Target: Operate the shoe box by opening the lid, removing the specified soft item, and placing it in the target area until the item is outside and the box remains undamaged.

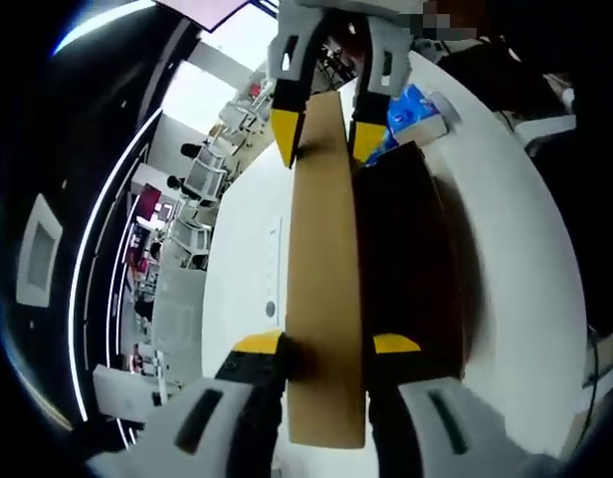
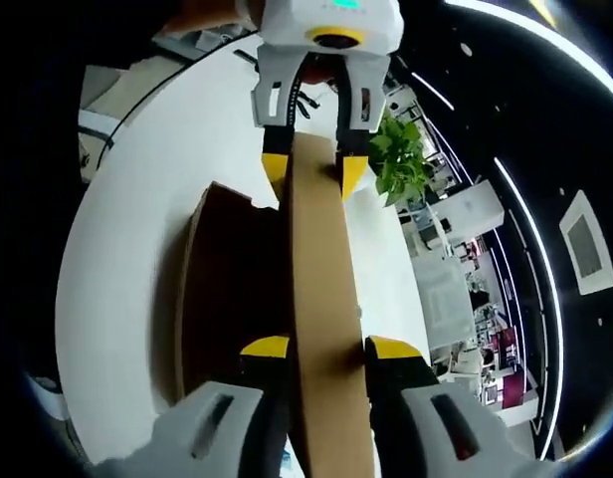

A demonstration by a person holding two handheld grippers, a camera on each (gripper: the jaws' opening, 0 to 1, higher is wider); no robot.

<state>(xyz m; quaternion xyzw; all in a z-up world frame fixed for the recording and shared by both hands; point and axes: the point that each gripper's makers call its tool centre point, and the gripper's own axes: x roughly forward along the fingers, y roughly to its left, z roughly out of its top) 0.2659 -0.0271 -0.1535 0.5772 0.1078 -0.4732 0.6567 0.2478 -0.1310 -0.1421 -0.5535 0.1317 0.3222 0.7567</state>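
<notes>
White table (image 1: 506, 229) carries the whole setup; office desks and chairs (image 1: 202, 179) sit behind it on one side, a green plant (image 2: 404, 164) on the other.

Shoe box (image 1: 411, 259) is the dark brown body resting on the table, open at the top, interior too dark to read — can't tell what's inside. In the right gripper view the same box body (image 2: 222, 299) lies left of the raised flap.

Lid (image 1: 324, 269) is a tan cardboard panel standing on edge above the box, seen edge-on as a long strip. Both grippers are on it, one at each end, facing each other.

Left gripper (image 1: 326, 349): yellow-tipped jaws straddle the near end of the lid, one jaw each side, pressed against the cardboard — clamped on the lid. Right gripper (image 1: 321, 134) shows at the far end, its jaws likewise either side of the strip.

From the other camera: right gripper (image 2: 326, 351) pinches its end of the lid (image 2: 324, 289), left gripper (image 2: 311, 164) holds the opposite end.

Blue packaged item (image 1: 416, 115) lies on the table just beyond the box's far end, near the right gripper.
</notes>
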